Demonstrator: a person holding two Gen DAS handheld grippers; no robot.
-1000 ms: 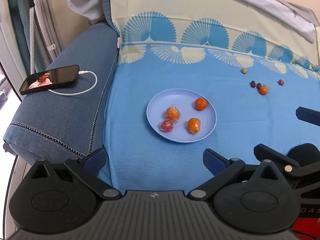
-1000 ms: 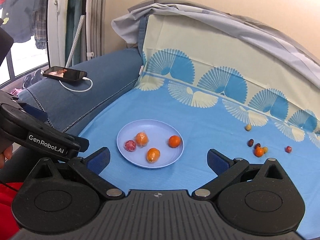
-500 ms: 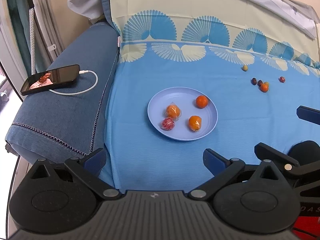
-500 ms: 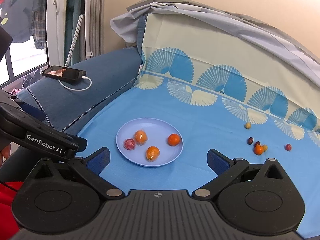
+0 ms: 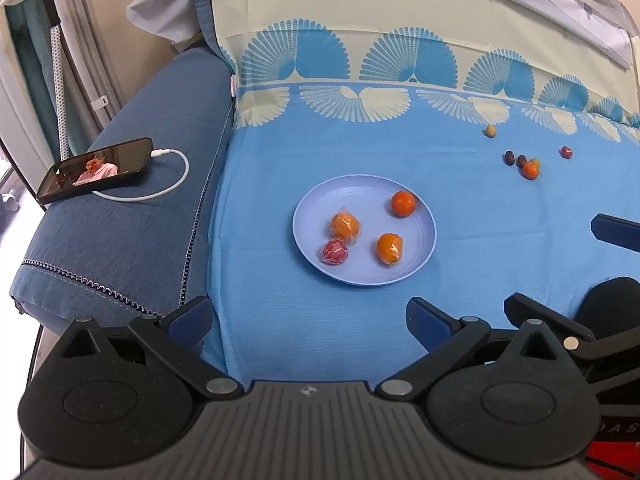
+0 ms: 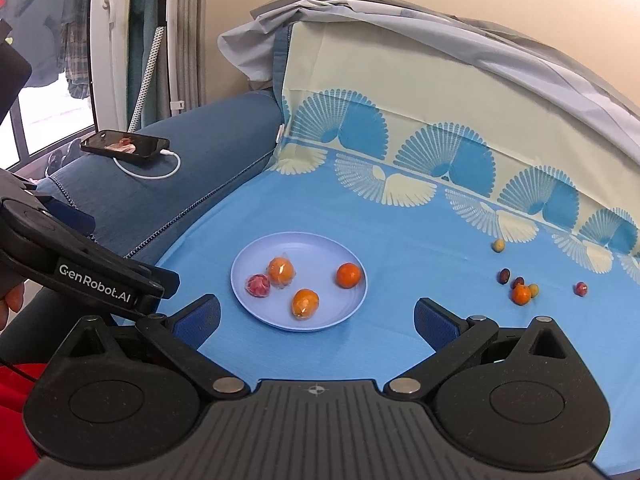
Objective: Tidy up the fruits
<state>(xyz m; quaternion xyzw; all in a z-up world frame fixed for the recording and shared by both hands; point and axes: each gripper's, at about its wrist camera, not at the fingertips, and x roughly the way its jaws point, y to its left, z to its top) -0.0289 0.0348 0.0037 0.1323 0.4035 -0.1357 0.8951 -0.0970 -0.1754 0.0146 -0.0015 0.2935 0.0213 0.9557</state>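
Four fruits (image 5: 345, 227) on plate (image 5: 424, 248)

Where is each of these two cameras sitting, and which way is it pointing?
Left wrist view: on the left gripper, above the sofa's front edge, looking across the blue cloth at the plate; its open fingers frame the bottom, the other gripper shows at right.
Right wrist view: on the right gripper, facing the same plate; the left gripper crosses at left.
Both share plate, loose fruits and phone.

Both wrist views look down from nearby; both share the plate (image 5: 424, 216).
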